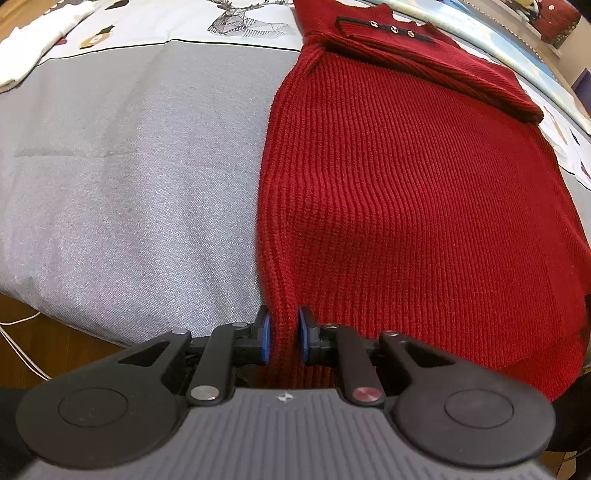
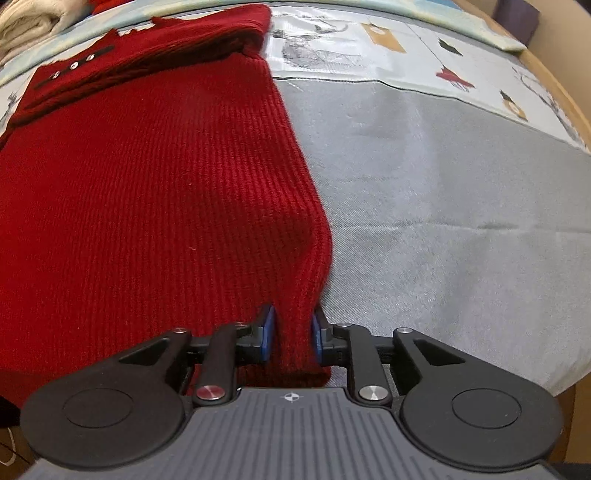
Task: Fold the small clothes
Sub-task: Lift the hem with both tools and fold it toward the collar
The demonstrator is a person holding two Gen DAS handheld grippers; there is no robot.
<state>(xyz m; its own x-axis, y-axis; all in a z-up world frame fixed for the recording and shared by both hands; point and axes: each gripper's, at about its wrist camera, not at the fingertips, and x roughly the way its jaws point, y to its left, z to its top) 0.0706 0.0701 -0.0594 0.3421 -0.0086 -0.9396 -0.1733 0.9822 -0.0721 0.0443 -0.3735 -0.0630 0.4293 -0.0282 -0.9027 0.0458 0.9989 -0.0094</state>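
Observation:
A red ribbed knit sweater (image 1: 406, 192) lies flat on a grey cloth, its sleeves folded across the chest at the far end, one with a buttoned cuff (image 1: 391, 28). My left gripper (image 1: 283, 334) is shut on the sweater's near left hem corner. The sweater also fills the left of the right wrist view (image 2: 147, 192). My right gripper (image 2: 293, 334) is shut on the near right hem corner. The hem bunches between each pair of blue pads.
The grey cloth (image 1: 129, 184) covers the table, with a printed deer-pattern border (image 1: 240, 22) at the far end. White folded clothes (image 1: 33, 40) lie at the far left. The table's near edge and a white cable (image 1: 22, 343) show at lower left.

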